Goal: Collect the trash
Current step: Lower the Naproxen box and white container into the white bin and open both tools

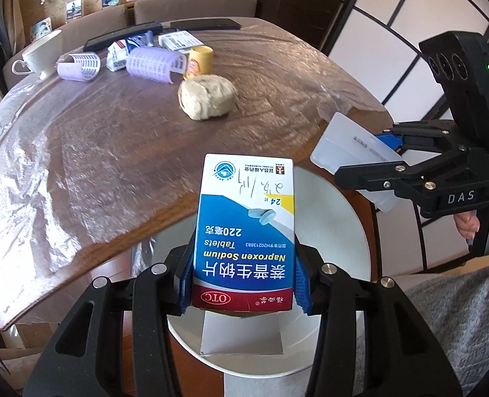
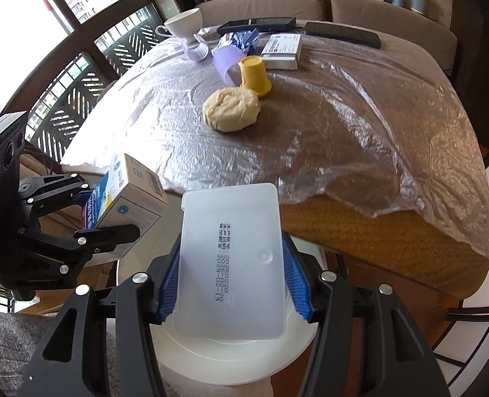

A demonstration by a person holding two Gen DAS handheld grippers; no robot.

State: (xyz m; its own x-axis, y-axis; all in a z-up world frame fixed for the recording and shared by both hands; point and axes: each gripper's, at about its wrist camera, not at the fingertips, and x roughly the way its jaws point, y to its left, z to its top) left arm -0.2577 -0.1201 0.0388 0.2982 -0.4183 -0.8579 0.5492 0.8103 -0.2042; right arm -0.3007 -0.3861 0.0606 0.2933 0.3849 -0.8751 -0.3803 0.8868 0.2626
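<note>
Left gripper has its fingers clamped on a Naproxen Sodium tablet box, hanging over the white bin beside the bench. Right gripper fingers are clamped on a frosted plastic lid, same spot.

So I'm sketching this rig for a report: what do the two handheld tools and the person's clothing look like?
Both match. The left tool and right tool have black angular linkage arms with silver round bolts and ribbed blue pads. Seen from the left wrist, the right one carries white "DAS" lettering, a black housing with three round lenses and a green light. The person wears grey knit fabric.
</note>
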